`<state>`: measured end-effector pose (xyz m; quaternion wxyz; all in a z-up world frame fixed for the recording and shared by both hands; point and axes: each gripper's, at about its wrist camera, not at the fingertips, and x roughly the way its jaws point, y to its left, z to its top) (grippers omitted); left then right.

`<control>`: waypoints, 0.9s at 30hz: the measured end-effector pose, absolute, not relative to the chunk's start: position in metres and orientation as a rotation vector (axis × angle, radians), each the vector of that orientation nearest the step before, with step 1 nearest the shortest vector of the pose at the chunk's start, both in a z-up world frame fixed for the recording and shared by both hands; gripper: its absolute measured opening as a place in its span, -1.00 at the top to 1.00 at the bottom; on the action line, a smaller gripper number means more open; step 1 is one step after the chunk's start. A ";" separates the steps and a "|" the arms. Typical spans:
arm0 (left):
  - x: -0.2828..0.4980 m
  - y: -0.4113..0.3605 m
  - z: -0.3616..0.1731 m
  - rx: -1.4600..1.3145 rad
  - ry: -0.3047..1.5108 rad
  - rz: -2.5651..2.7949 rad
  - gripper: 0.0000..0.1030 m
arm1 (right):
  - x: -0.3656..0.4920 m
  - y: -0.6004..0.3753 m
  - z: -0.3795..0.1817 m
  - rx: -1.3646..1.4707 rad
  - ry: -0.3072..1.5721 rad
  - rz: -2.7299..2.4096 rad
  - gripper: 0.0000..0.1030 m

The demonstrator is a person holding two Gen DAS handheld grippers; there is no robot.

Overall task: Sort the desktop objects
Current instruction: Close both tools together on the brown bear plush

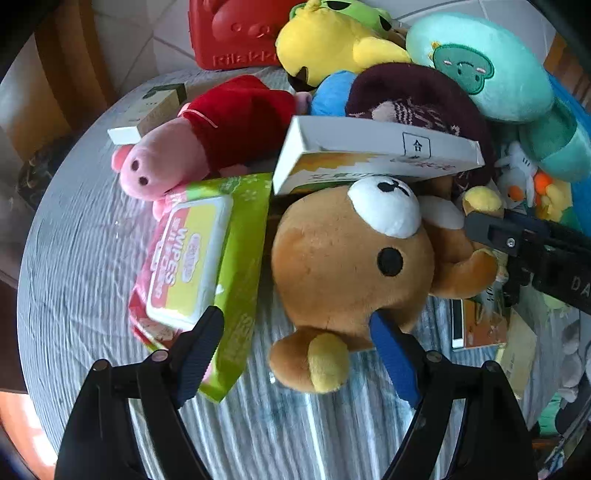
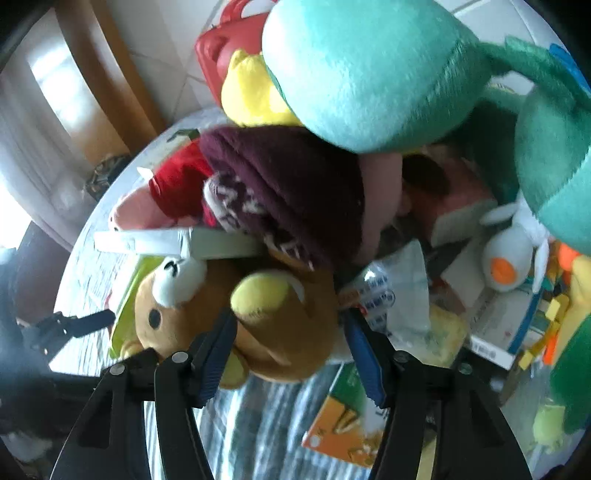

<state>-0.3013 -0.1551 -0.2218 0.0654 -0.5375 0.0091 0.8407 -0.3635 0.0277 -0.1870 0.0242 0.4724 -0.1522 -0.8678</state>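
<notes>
A brown plush bear (image 1: pixel 343 258) lies on its side on the grey striped tablecloth (image 1: pixel 92 258), under a tilted white box (image 1: pixel 369 151). My left gripper (image 1: pixel 297 356) stands open wide; one finger is over a green and pink wipes pack (image 1: pixel 192 258), the other touches the underside of the bear's head. The bear's ear sits between them. My right gripper (image 2: pixel 291 354) straddles the bear's body (image 2: pixel 280 321). Its left pad touches the plush, its right pad stands just off it. One of its fingers (image 1: pixel 491 232) shows above the bear's arm.
A pink pig plush in red (image 1: pixel 166 162), a maroon knit hat (image 1: pixel 413 96), a teal plush (image 1: pixel 480 66), a yellow plush (image 1: pixel 325 44) and a red case (image 1: pixel 236 33) crowd the back. An orange and green booklet (image 2: pixel 347 417) and a white bird plush (image 2: pixel 509 254) lie to the right.
</notes>
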 end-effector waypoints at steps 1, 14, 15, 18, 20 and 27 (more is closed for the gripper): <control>-0.304 -0.154 -0.224 -1.623 0.042 2.552 -0.95 | -0.368 0.029 -0.195 1.491 -0.479 -2.668 -0.18; -0.293 -0.147 -0.221 -1.549 -0.018 2.474 -0.17 | -0.369 0.038 -0.204 1.460 -0.546 -2.640 -0.03; -0.292 -0.145 -0.220 -1.542 -0.005 2.474 -0.14 | -0.369 0.038 -0.203 1.452 -0.542 -2.651 -0.15; -0.288 -0.147 -0.223 -1.551 -0.005 2.459 -0.14 | -0.368 0.038 -0.201 1.446 -0.525 -2.664 -0.19; -0.284 -0.152 -0.225 -1.562 -0.016 2.456 -0.17 | -0.366 0.039 -0.201 1.446 -0.533 -2.656 -0.18; -0.282 -0.159 -0.240 -1.594 0.002 2.459 -0.19 | -0.363 0.035 -0.199 1.436 -0.519 -2.634 0.21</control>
